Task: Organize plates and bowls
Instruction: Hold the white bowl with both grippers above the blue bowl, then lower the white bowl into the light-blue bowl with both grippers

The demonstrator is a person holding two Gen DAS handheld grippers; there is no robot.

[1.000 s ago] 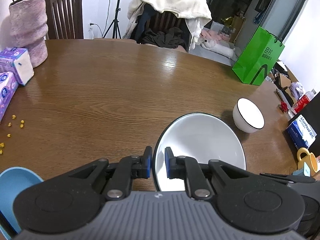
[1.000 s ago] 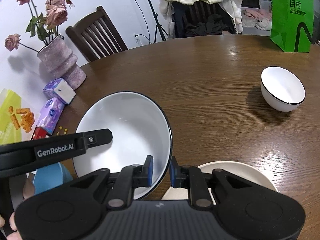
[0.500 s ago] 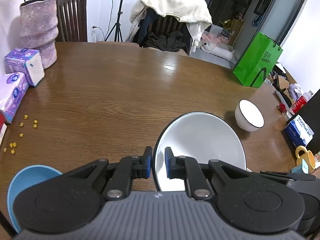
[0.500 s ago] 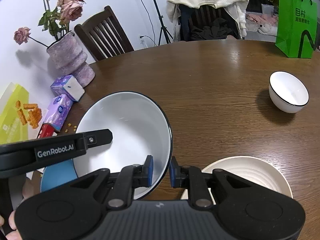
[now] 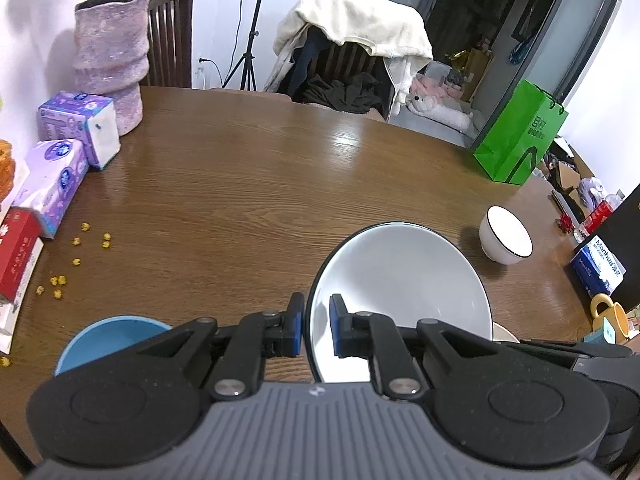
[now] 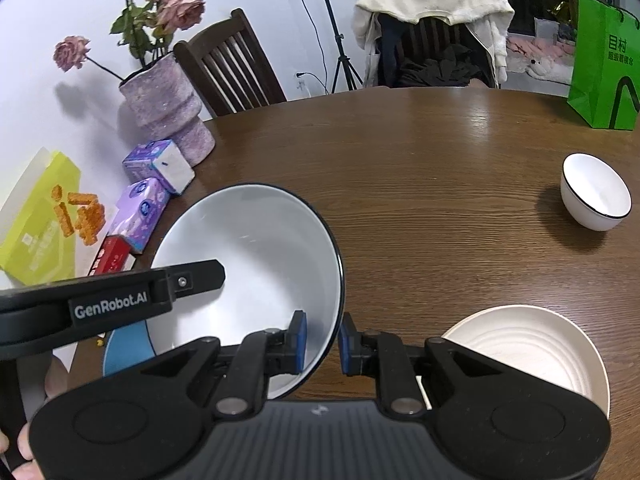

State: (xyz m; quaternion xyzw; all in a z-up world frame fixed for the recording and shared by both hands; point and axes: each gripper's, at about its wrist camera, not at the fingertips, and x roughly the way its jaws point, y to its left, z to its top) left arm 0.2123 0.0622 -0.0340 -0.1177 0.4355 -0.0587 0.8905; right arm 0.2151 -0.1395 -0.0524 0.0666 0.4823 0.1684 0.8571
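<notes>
Both grippers hold one large white bowl with a black rim [image 5: 400,292] [image 6: 256,256] above the wooden table. My left gripper [image 5: 316,330] is shut on its left rim. My right gripper [image 6: 322,342] is shut on its right rim. A blue bowl [image 5: 108,340] [image 6: 126,350] sits below at the near left. A cream ribbed plate [image 6: 532,348] lies at the near right, its edge showing in the left wrist view [image 5: 504,332]. A small white bowl with a black rim [image 5: 506,240] [image 6: 596,190] stands further right.
A purple vase [image 6: 164,112], tissue packs [image 5: 76,128], a red box [image 5: 16,256] and yellow crumbs [image 5: 80,244] are at the left. A green bag [image 5: 520,136] stands at the far right edge. A blue box [image 5: 598,266] and yellow mug [image 5: 610,316] are at the right.
Both grippers have lifted and drawn back with the large bowl. More of the blue bowl and the cream plate shows below now.
</notes>
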